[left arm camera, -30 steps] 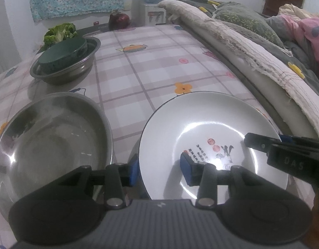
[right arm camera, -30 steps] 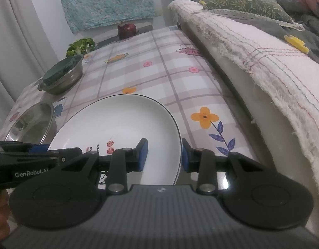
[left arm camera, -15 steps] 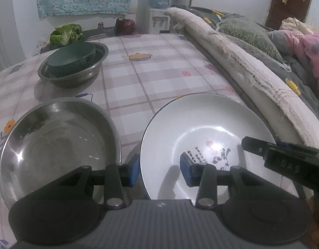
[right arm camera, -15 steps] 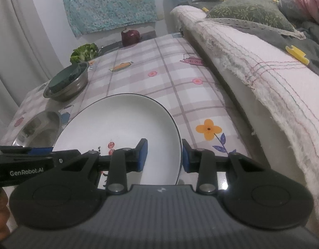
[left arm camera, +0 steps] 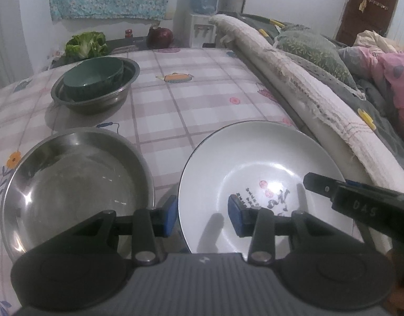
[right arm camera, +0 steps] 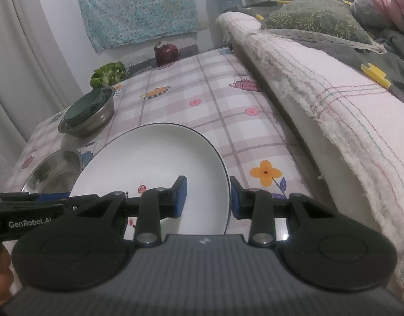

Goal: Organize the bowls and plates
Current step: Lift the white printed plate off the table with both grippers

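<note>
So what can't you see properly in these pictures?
- White plate: near rim, both views, hidden behind the gripper bodies.
- Writing on the plate: left view, too small and partly covered.
- Green bowl inside the far metal bowl: its bottom is hidden.
- Near metal bowl: right view, mostly hidden by the plate.

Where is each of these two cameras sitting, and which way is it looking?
Left view: on the left gripper, looking down along its fingers at the white plate's left rim; the right gripper crosses in.
Right view: on the right gripper, fingers astride the plate's right rim; the left gripper and a hand show.
Shared: plate, steel pan, green bowl, table.
</note>
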`<state>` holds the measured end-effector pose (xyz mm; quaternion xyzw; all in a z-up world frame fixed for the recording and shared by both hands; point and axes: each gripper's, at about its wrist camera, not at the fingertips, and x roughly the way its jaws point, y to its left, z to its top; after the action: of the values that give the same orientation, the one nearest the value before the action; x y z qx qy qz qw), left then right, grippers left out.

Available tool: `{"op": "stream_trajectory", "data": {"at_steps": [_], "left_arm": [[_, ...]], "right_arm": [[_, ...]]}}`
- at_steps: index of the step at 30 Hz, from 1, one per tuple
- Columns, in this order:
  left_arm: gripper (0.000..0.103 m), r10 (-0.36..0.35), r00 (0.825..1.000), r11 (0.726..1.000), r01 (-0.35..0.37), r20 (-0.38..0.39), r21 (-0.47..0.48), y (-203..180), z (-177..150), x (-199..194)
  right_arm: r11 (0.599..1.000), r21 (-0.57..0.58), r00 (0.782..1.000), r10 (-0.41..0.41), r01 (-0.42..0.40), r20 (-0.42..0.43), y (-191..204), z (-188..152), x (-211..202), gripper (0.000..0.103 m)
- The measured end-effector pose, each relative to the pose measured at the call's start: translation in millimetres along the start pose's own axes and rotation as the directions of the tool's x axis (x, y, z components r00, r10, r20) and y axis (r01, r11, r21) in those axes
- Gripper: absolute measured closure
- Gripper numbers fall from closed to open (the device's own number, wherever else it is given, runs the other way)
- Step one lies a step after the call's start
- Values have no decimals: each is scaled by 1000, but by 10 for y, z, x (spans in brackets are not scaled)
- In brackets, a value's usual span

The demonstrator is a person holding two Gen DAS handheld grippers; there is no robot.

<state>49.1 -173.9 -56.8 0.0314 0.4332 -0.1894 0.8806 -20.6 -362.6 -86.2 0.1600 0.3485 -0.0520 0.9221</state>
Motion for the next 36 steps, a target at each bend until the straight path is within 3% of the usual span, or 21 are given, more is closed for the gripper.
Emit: {"op": "stream_trajectory", "data": {"at_steps": [30,36], "left_arm": [[61,3,998,1000,-2,57,-24,85,94,-179],[61,15,994,996,-7,104,-83,263,114,-335]], "right_arm": [[1000,4,999,25,-26,26,100,111,-90,70],[998,-33,998,57,-56,31,273,204,-128,70]]}}
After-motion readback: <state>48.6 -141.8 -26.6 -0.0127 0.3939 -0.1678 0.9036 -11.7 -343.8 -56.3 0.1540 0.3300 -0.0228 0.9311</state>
